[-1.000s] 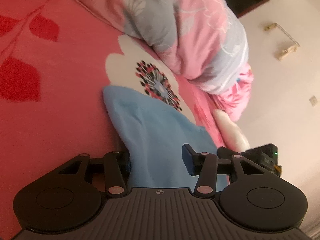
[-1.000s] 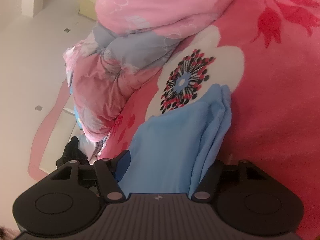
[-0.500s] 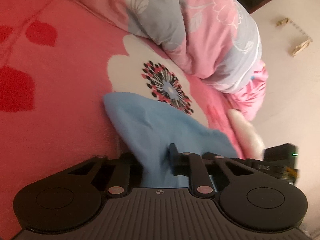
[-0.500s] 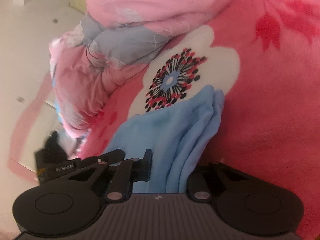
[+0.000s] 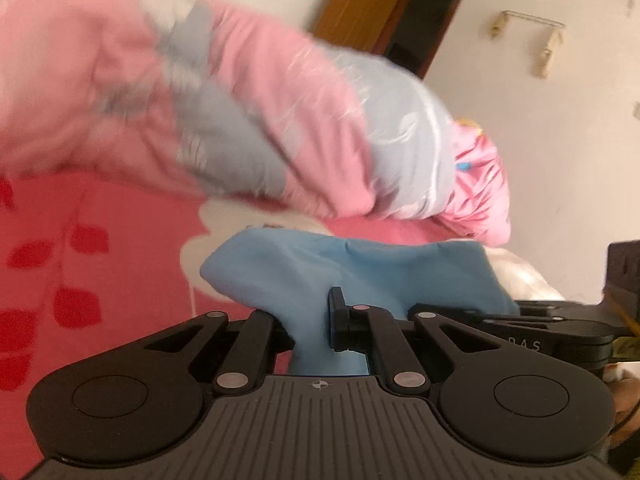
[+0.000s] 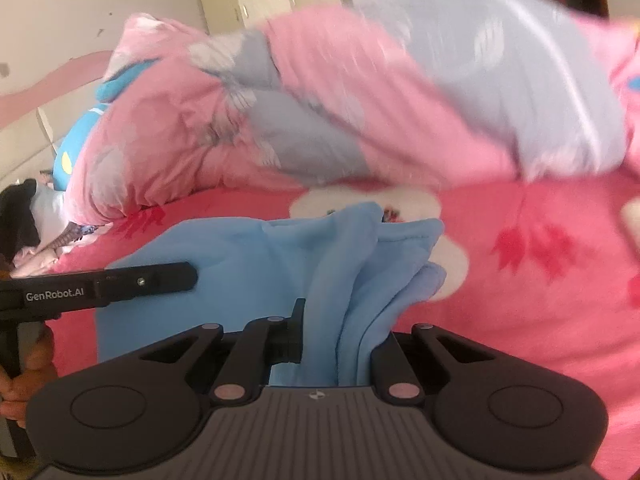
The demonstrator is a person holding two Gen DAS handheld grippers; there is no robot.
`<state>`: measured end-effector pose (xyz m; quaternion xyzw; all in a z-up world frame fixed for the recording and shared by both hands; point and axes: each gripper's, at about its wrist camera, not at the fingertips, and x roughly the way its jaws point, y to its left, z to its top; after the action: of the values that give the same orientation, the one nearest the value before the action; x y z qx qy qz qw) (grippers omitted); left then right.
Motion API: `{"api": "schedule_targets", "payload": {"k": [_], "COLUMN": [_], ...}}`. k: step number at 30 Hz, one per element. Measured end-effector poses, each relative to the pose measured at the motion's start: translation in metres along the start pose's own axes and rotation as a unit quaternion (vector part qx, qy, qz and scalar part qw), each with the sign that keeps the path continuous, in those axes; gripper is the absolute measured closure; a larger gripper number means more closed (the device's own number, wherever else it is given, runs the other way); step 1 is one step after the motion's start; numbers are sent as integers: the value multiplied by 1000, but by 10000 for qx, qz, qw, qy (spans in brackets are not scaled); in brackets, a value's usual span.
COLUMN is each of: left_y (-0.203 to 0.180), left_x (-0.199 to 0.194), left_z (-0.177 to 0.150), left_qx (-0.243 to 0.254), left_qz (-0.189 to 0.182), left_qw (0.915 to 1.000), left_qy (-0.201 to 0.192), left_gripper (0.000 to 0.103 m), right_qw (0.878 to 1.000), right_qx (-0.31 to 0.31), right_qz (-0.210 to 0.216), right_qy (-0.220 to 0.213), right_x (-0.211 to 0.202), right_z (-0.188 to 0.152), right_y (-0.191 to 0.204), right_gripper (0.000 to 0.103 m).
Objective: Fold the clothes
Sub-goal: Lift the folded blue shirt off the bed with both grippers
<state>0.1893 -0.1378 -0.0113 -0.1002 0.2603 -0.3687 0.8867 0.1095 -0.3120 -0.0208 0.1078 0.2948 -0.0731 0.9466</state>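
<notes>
Left gripper [image 5: 310, 330]: black two-finger tool, jaws drawn in tight on a bunched fold of the light blue soft fabric garment [image 5: 360, 272]; the cloth is pinched between the pads and rises out of the grip. The jaws have just been closing, with the garment between them.

Right gripper [image 6: 338, 346]: same make, jaws likewise clamped on several gathered layers of the light blue garment [image 6: 248, 264]; the folds stand up between the fingers. Its jaws too have just been closing on the cloth.

Light blue garment: stretched between the two grippers, its held edges lifted, the rest lying on the bed just before the white flower print. In the right wrist view the left gripper [image 6: 192, 276] lies across the garment's left part, a hand [image 6: 24, 376] gripping its handle at the picture's edge. In the left wrist view the right gripper [image 5: 416, 314] shows side-on at the garment's right edge.

Pink bedsheet with red leaf and white flower pattern [image 5: 120, 216]: flat under the garment.

Pink and grey-blue flowered quilt [image 5: 260, 120]: heaped beyond the garment, blurred.

Cream wall [image 5: 568, 184] and brown wooden door frame [image 5: 360, 12]: behind the quilt.
</notes>
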Motion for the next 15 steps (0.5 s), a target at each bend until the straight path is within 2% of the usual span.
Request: {"api": "schedule_targets", "payload": {"k": [7,15], "left_y": [-36,-65], "left_x": [-57,-108], "left_z": [2,-4], "left_qx": [253,273], "left_qz": [-50,-154], "left_qw": [9975,9945], "left_qy": [-662,-999], "left_gripper": [97,97], "right_qw": [9925,9790], "right_qx": [-784,-1192], "right_qz": [-600,-1009], "right_qy": [-715,-1308], "right_x": [-69,-134], "right_z": [-8,-28], "right_y": [56,99], "right_gripper": [93,93]}}
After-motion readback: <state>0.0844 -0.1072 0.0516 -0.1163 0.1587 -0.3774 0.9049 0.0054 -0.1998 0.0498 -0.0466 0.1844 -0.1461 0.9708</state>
